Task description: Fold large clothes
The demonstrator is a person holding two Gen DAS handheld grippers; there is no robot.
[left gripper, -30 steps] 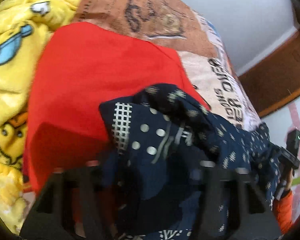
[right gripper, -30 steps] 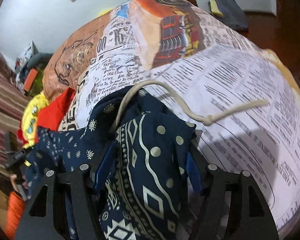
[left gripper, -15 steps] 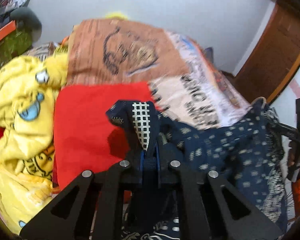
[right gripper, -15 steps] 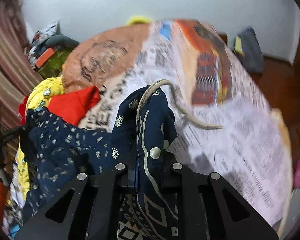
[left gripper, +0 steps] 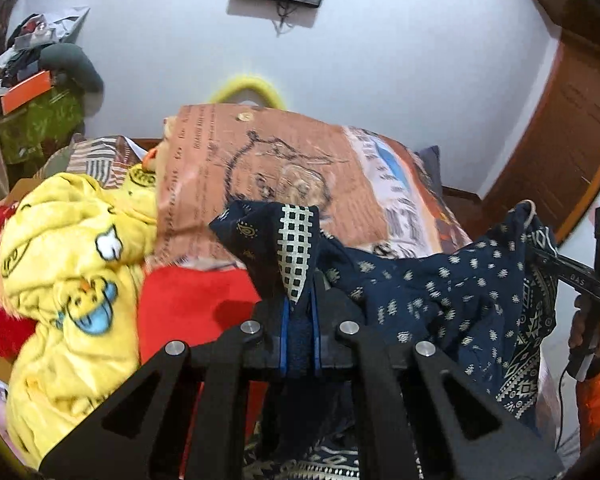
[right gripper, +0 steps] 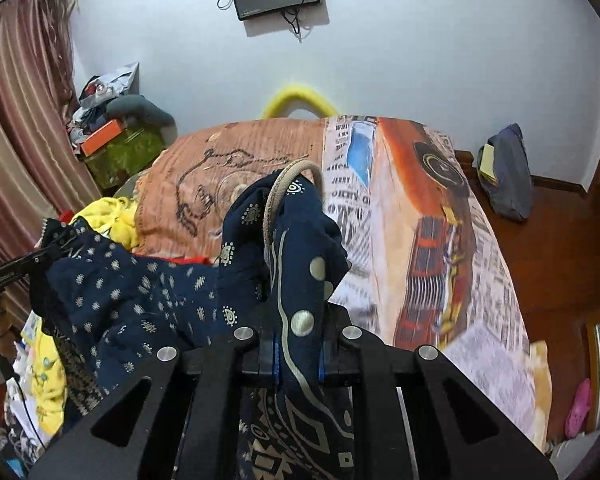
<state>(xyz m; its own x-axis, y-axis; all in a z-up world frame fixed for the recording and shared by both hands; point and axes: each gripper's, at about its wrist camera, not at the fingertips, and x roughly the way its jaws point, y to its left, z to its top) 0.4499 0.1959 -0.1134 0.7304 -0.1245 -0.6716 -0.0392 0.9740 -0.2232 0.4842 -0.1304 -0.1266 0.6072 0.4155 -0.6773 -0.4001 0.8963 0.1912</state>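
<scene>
A navy patterned garment (left gripper: 432, 300) with cream dots, motifs and a cream drawstring (right gripper: 278, 196) hangs stretched between both grippers above the bed. My left gripper (left gripper: 300, 320) is shut on one bunched edge of it, where a checked cream patch (left gripper: 296, 248) sticks up. My right gripper (right gripper: 298, 340) is shut on the other edge, by the drawstring loop. Each view shows the other gripper at its side edge, pinching the cloth: the right gripper (left gripper: 572, 276) and the left gripper (right gripper: 16, 268). The garment's lower part drops out of sight below the fingers.
The bed (right gripper: 432, 216) carries a printed newspaper-and-cartoon cover. A red cloth (left gripper: 196, 300) and a yellow cartoon blanket (left gripper: 68, 272) lie on its left side. A cluttered green box (right gripper: 120, 152) stands by the striped curtain (right gripper: 16, 140). A dark bag (right gripper: 504, 172) leans on the far wall; wooden floor at right.
Both grippers closed on the navy garment and lifted it off the bed, spreading it between them. The drawstring rose off the cover. The views now tilt up toward the wall.
</scene>
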